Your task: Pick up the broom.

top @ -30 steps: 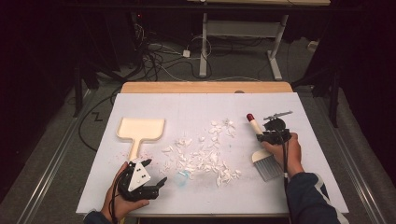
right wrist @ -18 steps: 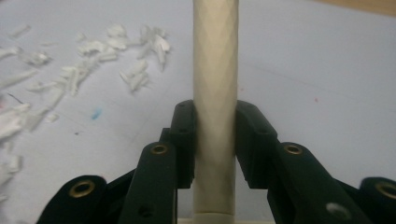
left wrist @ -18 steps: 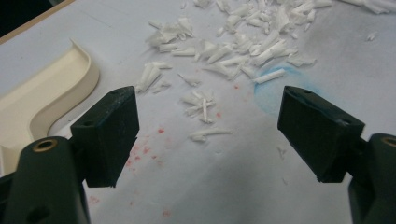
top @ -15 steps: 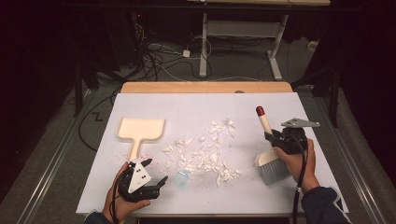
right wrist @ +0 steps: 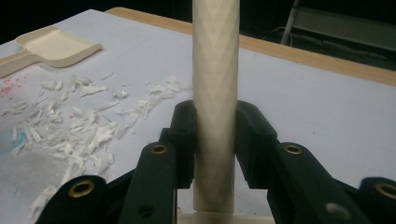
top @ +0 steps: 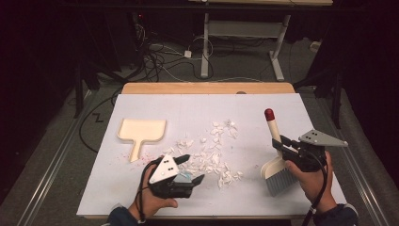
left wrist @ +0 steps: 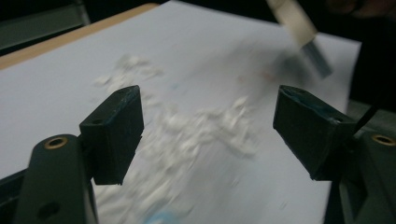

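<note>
A cream hand brush [top: 277, 167] with a red-tipped handle stands tilted at the right of the white board [top: 197, 108]. My right gripper [top: 282, 146] is shut on its handle [right wrist: 215, 56], with the grey bristles hanging just above the board. A heap of white paper scraps [top: 211, 150] lies mid-board. At the heap's near left edge, my left gripper [top: 193, 168] hovers open. Its jaws have just been closing a little, with nothing between them and only scraps [left wrist: 201, 130] below. A cream dustpan [top: 141, 129] lies flat at the left, away from both grippers.
The board rests on a wooden table [top: 207, 88] whose edge shows at the back. Pink specks [top: 141, 157] dot the board by the dustpan's handle. A small blue bit [top: 186, 176] lies under the left gripper. Cables and table legs are on the floor beyond.
My left gripper has moved right and up to the edge of the scrap heap. The right gripper has carried the brush right and nearer, lifting it.
</note>
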Motion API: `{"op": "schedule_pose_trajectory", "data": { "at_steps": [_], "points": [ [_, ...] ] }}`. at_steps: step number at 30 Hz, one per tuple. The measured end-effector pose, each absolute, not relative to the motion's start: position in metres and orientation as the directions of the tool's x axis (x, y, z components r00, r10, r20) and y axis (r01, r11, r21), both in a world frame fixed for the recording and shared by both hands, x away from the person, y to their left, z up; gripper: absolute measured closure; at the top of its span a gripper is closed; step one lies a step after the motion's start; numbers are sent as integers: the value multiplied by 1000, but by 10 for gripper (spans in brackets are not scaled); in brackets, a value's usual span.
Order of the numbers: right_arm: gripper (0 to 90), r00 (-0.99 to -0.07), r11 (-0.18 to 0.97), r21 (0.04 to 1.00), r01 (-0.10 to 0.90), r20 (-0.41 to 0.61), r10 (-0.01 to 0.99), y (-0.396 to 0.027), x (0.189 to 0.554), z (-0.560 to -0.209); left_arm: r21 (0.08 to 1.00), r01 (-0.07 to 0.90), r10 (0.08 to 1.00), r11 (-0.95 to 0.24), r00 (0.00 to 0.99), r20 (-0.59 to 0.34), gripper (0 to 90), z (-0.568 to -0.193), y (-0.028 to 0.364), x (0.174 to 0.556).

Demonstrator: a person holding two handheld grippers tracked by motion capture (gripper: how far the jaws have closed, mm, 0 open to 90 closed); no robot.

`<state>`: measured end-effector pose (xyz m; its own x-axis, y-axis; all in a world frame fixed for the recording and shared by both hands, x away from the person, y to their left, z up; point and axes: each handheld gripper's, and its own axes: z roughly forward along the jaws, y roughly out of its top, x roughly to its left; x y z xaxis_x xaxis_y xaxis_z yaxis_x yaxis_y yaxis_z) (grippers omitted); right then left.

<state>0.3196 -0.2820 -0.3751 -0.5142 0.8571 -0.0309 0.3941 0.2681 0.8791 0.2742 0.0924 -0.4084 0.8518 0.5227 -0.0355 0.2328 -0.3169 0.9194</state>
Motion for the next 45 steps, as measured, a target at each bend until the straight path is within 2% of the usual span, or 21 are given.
{"op": "schedule_pose_trajectory", "data": {
  "at_steps": [7, 8, 9, 11, 12, 16, 20, 21, 22, 23, 25, 30, 33, 36, 41, 45],
  "points": [
    [715, -532, 264, 912, 313, -61, 844, -267, 303, -358, 926, 187, 405, -328, 913, -41, 235, -398, 17, 278],
    [715, -532, 264, 912, 313, -61, 844, -267, 303, -358, 926, 187, 405, -328, 913, -41, 234, -398, 17, 278],
    [715, -535, 257, 919, 300, -60, 843, -263, 299, -357, 920, 192, 389, -340, 920, -48, 235, -402, -4, 281],
    [714, -540, 255, 920, 297, -58, 840, -260, 298, -356, 918, 197, 385, -344, 921, -53, 241, -404, -11, 283],
    [714, -542, 249, 928, 278, -63, 838, -255, 294, -355, 910, 218, 382, -352, 921, -73, 242, -410, -29, 287],
    [714, -562, 262, 931, 254, -78, 823, -243, 288, -355, 902, 244, 395, -357, 914, -91, 286, -419, -45, 293],
    [714, -577, 271, 933, 236, -90, 812, -232, 282, -357, 900, 288, 372, -326, 915, -158, 417, -425, -41, 301],
    [714, -574, 277, 934, 226, -102, 813, -230, 281, -358, 900, 288, 372, -326, 915, -158, 487, -425, -41, 301],
    [714, -574, 277, 934, 226, -102, 813, -230, 281, -358, 902, 294, 352, -316, 919, -177, 487, -426, -37, 302],
    [713, -574, 282, 935, 214, -113, 811, -229, 279, -358, 902, 295, 365, -314, 915, -172, 561, -426, -35, 302],
    [707, -571, 274, 944, 181, -126, 812, -230, 274, -357, 905, 301, 364, -302, 913, -182, 623, -425, -23, 306],
    [689, -625, 267, 945, 191, -92, 775, -233, 273, -355, 903, 246, 346, -352, 931, -118, 645, -422, -7, 307],
    [667, -673, 302, 937, 177, -109, 732, -234, 271, -354, 896, 210, 323, -392, 943, -80, 647, -420, 2, 307],
    [615, -707, 332, 930, 158, -128, 695, -235, 270, -353, 894, 197, 310, -403, 948, -69, 648, -417, 14, 307],
    [479, -782, 426, 892, 151, -156, 604, -240, 272, -358, 892, 176, 285, -416, 957, -56, 647, -411, 30, 307],
    [421, -842, 510, 848, 143, -167, 513, -241, 278, -365, 879, 150, 212, -453, 976, -57, 647, -408, 45, 303]
  ]
}}
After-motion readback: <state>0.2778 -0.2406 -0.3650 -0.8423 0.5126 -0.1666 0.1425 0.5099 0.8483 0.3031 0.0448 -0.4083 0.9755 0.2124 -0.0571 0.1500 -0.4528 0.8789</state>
